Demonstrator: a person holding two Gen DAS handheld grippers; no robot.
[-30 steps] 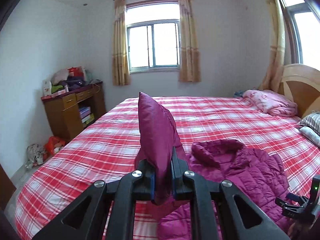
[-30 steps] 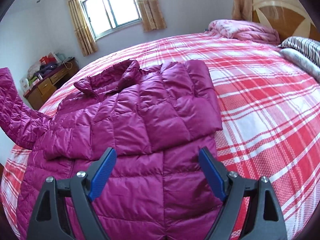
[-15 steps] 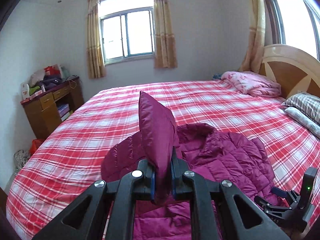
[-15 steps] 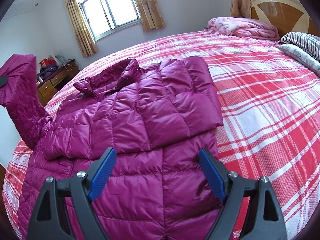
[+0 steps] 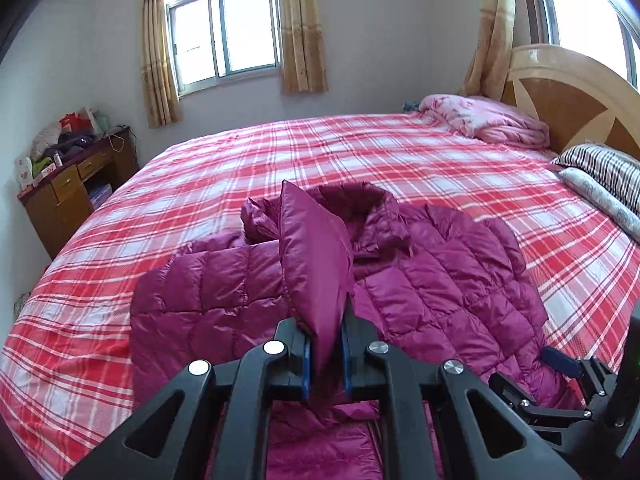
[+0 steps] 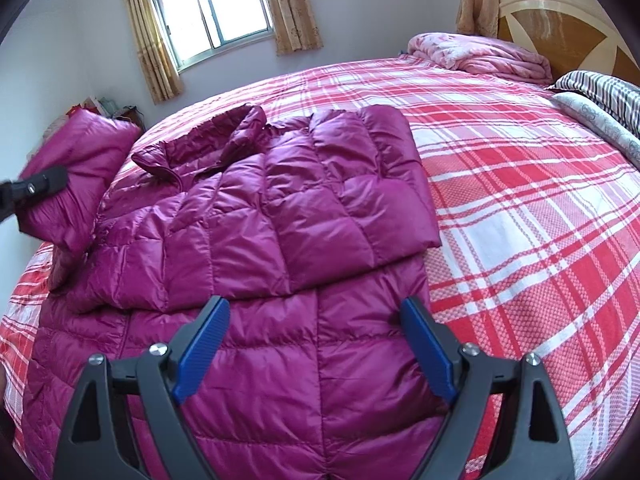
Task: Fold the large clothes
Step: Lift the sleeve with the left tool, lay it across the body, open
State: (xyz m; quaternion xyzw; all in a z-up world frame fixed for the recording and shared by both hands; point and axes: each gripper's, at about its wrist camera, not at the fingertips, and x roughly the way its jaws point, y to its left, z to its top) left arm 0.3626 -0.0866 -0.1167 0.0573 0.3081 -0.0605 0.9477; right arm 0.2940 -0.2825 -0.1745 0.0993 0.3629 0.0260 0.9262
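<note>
While the left gripper (image 5: 325, 354) stays clenched on the sleeve (image 5: 316, 256), it has carried it in over the purple down jacket (image 6: 280, 216) on the bed (image 6: 520, 208); the right gripper's (image 6: 316, 354) fingers are opening, grasping nothing, so the second sleeve fold nears completion.

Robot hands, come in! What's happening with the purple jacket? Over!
Left gripper shut on sleeve. Right gripper opening, empty, above jacket. Nothing blocking on bed.

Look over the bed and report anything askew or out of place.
Only the jacket's left sleeve stands out: it sticks up off the bed, pinched in the left hand-held gripper, while the other sleeve lies folded flat across the chest.
</note>
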